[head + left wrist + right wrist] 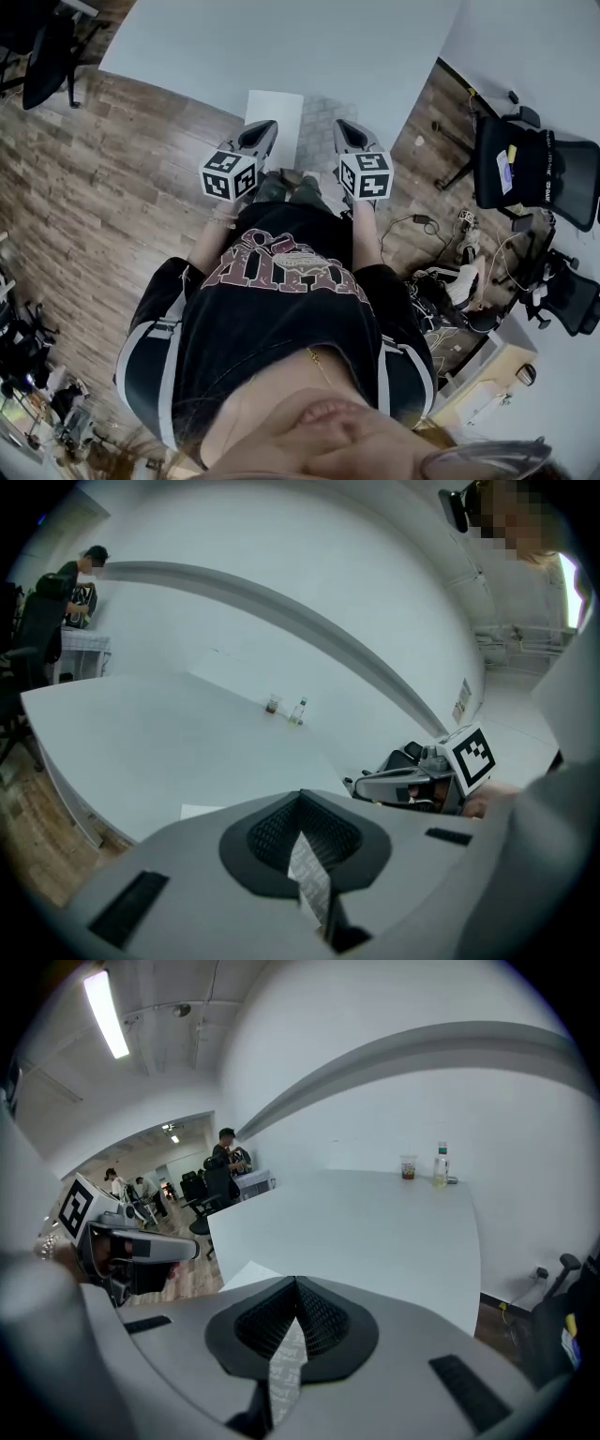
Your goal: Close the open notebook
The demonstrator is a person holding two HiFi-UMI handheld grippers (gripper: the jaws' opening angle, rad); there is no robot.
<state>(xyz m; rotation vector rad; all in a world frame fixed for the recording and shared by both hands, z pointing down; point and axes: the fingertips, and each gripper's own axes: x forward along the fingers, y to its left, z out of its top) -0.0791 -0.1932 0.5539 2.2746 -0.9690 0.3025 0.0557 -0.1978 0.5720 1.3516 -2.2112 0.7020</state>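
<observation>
Only the gripper views show a cup (407, 1167) and bottle (441, 1164) at the worktop's (309, 47) far edge. The notebook (283, 111) lies at its near edge, well apart from them, between the left gripper (268, 126) and the right gripper (343, 126), both pressed together.

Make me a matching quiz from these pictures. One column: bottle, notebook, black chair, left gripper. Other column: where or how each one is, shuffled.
1. bottle
2. notebook
3. black chair
4. left gripper

A. jaws shut, nothing between them
B. on the wood floor
C. far edge of the table, beside a cup
D. near edge of the table

Pairs: 1-C, 2-D, 3-B, 4-A
</observation>
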